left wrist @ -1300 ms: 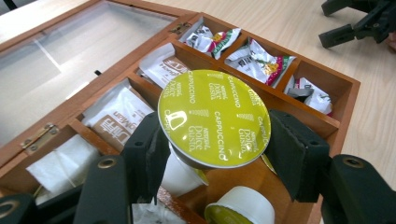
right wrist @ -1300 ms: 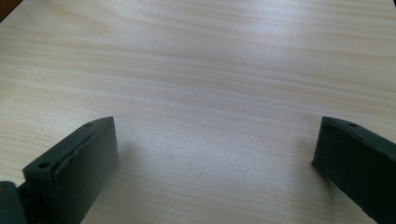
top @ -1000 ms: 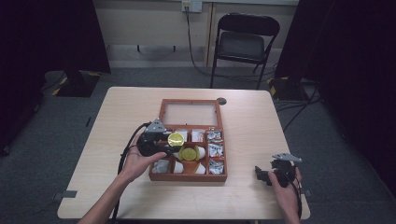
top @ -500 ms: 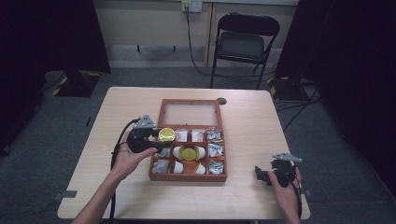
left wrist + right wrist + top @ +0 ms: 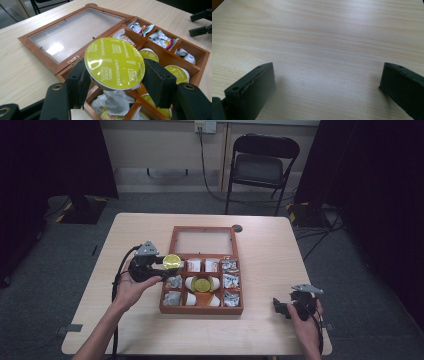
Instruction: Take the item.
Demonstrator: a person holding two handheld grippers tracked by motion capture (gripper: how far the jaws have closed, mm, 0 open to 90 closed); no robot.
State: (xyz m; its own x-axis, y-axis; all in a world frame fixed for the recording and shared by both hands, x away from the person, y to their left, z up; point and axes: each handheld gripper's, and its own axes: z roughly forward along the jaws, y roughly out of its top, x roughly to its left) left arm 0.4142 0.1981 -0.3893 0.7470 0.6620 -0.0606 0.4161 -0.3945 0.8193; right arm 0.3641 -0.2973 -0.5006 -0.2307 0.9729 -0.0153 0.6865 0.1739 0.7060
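Overhead, the wooden box (image 5: 202, 307) sits mid-worktop (image 5: 265, 255) with its glass lid (image 5: 203, 241) folded flat on the far side. The left tool (image 5: 161, 264) hangs just off the box's left edge, level with its back row of compartments, pinching a yellow-topped coffee capsule (image 5: 172, 261) sideways between its jaws. Another yellow capsule (image 5: 202, 284) lies in the box's middle compartment, with small packets (image 5: 230, 281) in the compartments along its right side. The right tool (image 5: 278, 307) rests on the worktop well to the right of the box, near its front corner, jaws spread.

Along the left tool (image 5: 114, 75), the capsule (image 5: 114, 63) is clamped at both sides by the black jaws, its yellow foil facing the camera and printed "cappuccino". It is held above the box (image 5: 175, 53), over the hinge (image 5: 74, 60) side, with the lid (image 5: 75, 31) beyond and more capsules (image 5: 177, 72) in compartments below.

Along the right tool (image 5: 325, 85), the jaws stand wide apart over bare worktop (image 5: 324, 37), nothing between them.
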